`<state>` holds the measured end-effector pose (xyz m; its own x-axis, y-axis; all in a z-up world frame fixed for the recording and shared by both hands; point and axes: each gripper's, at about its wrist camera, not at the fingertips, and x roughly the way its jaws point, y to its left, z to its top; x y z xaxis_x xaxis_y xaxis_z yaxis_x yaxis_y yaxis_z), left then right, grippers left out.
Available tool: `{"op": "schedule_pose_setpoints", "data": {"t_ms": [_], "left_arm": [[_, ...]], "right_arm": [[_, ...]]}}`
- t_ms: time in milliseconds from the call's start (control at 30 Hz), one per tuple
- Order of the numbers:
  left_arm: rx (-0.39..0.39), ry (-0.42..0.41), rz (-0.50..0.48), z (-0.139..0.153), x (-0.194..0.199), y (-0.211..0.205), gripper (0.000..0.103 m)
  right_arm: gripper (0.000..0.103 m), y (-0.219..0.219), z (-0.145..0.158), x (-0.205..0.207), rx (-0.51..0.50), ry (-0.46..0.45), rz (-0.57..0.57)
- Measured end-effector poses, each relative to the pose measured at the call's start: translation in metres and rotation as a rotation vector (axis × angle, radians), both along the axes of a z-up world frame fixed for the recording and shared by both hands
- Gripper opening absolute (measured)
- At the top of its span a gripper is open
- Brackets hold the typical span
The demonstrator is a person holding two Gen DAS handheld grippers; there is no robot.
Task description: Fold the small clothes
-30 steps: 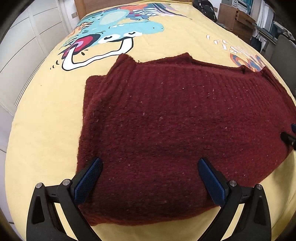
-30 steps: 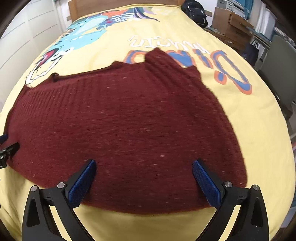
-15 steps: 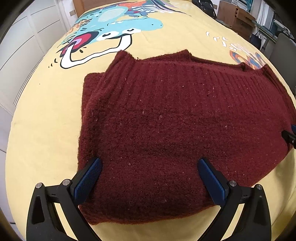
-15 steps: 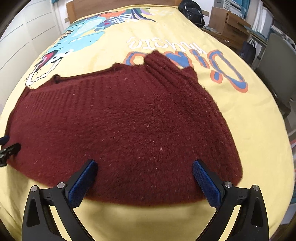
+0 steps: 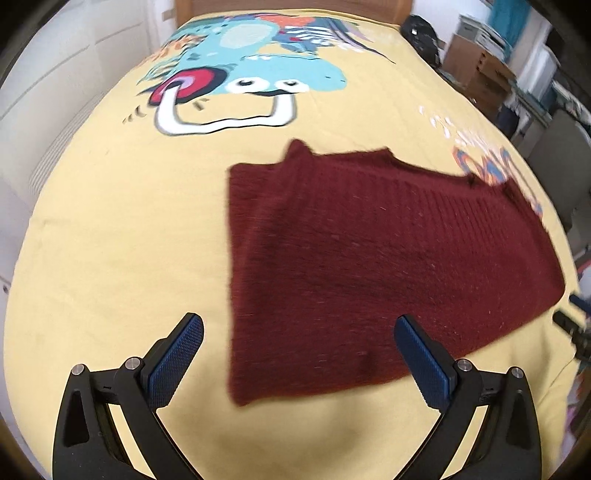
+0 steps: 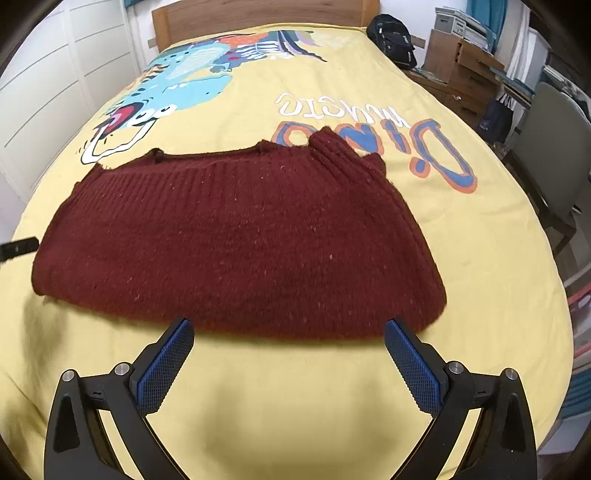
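Note:
A dark red knitted sweater (image 5: 373,258) lies folded flat on the yellow bedspread (image 5: 110,240). It also shows in the right wrist view (image 6: 236,240), with a ribbed cuff (image 6: 328,147) sticking up at its far edge. My left gripper (image 5: 299,358) is open and empty, above the sweater's near left corner. My right gripper (image 6: 288,358) is open and empty, just in front of the sweater's near edge. The right gripper's tip shows at the left view's right edge (image 5: 570,328). The left gripper's tip shows at the right view's left edge (image 6: 18,247).
The bedspread carries a blue dinosaur print (image 6: 184,88) and lettering (image 6: 373,136). A wooden headboard (image 6: 258,14) stands at the far end. A black bag (image 6: 393,35), wooden drawers (image 6: 458,70) and a grey chair (image 6: 554,155) stand to the right of the bed. White cupboard doors (image 6: 44,92) are on the left.
Both grippers have pulled back and up from the sweater. The left one has also shifted left, so the sweater now sits right of centre in its view. The sweater lies unmoved.

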<state>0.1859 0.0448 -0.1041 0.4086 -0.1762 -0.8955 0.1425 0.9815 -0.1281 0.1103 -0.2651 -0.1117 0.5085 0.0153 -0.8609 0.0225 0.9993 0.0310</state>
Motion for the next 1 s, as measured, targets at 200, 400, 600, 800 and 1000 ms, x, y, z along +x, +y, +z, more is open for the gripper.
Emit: {"op": "schedule_pose_setpoints", "data": {"t_ms": [200, 400, 600, 800, 1000], "left_arm": [[-0.097, 0.082, 0.104, -0.013, 0.017, 0.041, 0.102], [-0.154, 0.129, 0.126, -0.036, 0.030, 0.045, 0.102], [-0.176, 0.201, 0.104, -0.064, 0.038, 0.032, 0.102], [-0.193, 0.189, 0.059, -0.061, 0.035, 0.025, 0.059], [-0.172, 0.188, 0.023, -0.035, 0.031, 0.013, 0.026]], "right_arm": [[0.103, -0.007, -0.007, -0.019, 0.009, 0.023, -0.043], [0.103, -0.015, -0.019, -0.030, -0.010, 0.067, -0.066], [0.103, -0.024, -0.020, -0.033, -0.014, 0.074, -0.091], [0.103, -0.028, -0.014, -0.034, -0.001, 0.060, -0.101], [0.103, -0.031, -0.005, -0.035, 0.016, 0.044, -0.106]]}}
